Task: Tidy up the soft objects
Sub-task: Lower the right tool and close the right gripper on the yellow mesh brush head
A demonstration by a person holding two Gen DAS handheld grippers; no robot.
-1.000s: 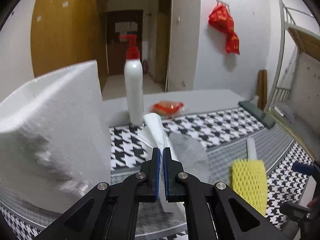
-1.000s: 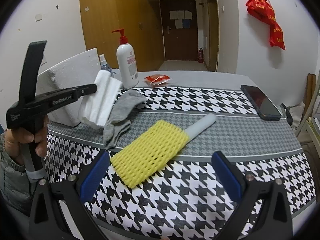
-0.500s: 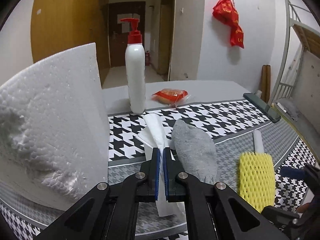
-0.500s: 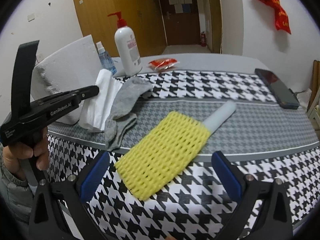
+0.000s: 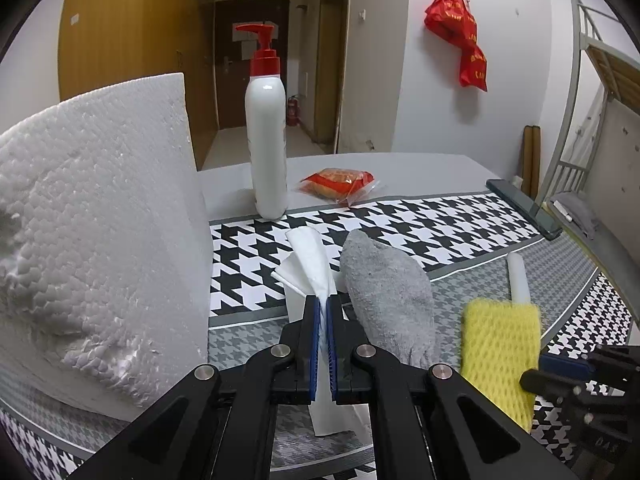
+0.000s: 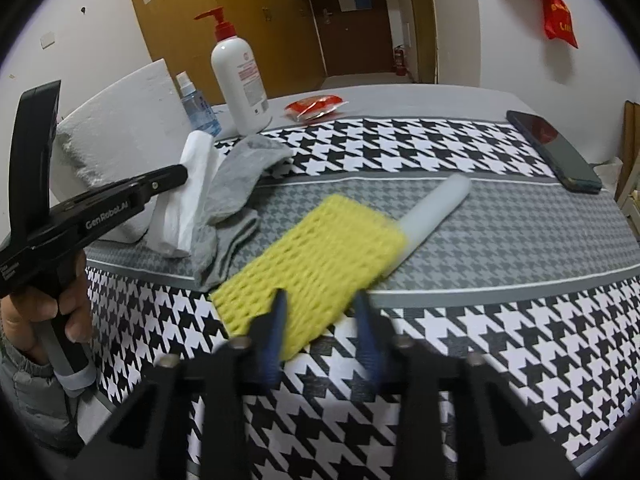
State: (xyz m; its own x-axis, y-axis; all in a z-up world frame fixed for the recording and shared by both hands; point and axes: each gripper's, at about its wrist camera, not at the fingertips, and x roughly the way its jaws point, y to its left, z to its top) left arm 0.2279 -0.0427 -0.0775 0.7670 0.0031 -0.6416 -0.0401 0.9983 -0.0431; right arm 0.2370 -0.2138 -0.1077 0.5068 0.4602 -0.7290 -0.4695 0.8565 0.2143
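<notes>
The yellow foam sleeve [image 6: 320, 264] is straddled at its near end by the right gripper [image 6: 320, 320], jaws apart, its long axis running far-right.

Sock [image 5: 390, 304] lies between tissue [image 5: 310, 264] and foam sleeve [image 5: 498, 344].

Yellow foam net [image 6: 320, 264], grey sock [image 5: 388, 296], white tissue [image 5: 310, 264], black-and-white houndstooth cloth [image 6: 500, 344].

Motion-blurred right gripper [image 6: 320, 322] and yellow foam net [image 6: 316, 264].
</notes>
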